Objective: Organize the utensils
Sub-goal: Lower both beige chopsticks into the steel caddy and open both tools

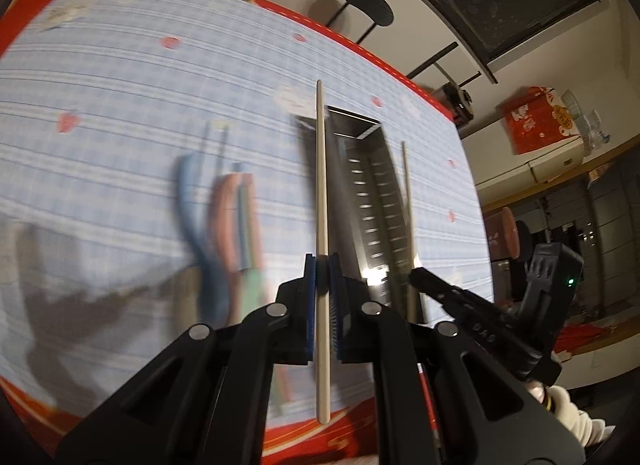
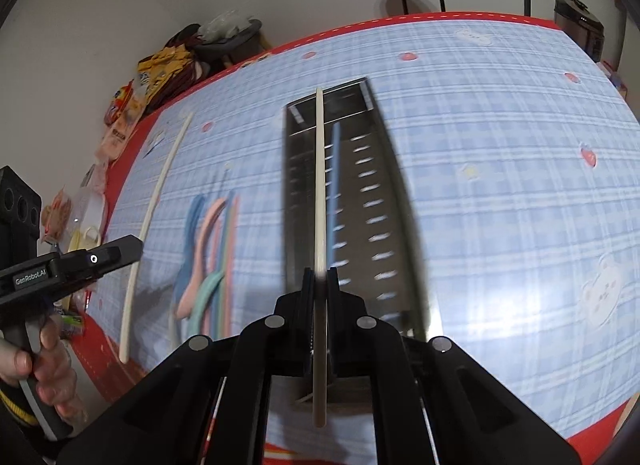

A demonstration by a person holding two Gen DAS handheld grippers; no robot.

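Two pale, slender wooden chopsticks, round-ended and smooth, each pinched near its lower third: one chopstick point(image 1: 322, 193) clamped between the blue-padded left tongs point(image 1: 322, 265), the other chopstick point(image 2: 319, 185) clamped between the right tongs point(image 2: 319, 277), both pairs pressed tight on the sticks. Both sticks raised above the counter and pointing away from the cameras, over or beside a long rectangular stainless-steel utensil tray point(image 2: 376, 201) with rows of slotted perforations, lying flat on the counter. Inside the tray, a thin blue stick-shaped utensil point(image 2: 335, 185), blurred. Left of the tray, a loose cluster of pastel utensils point(image 2: 212, 265) in blue, pink and green, curved and soft-edged, lying on the counter point(image 2: 500, 185) with its blue-and-white checked cloth, red border and small red fruit prints. Black tong arms with silver rivets filling each foreground. A hand point(image 2: 44, 369) gripping the left handle at the edge of the right view.
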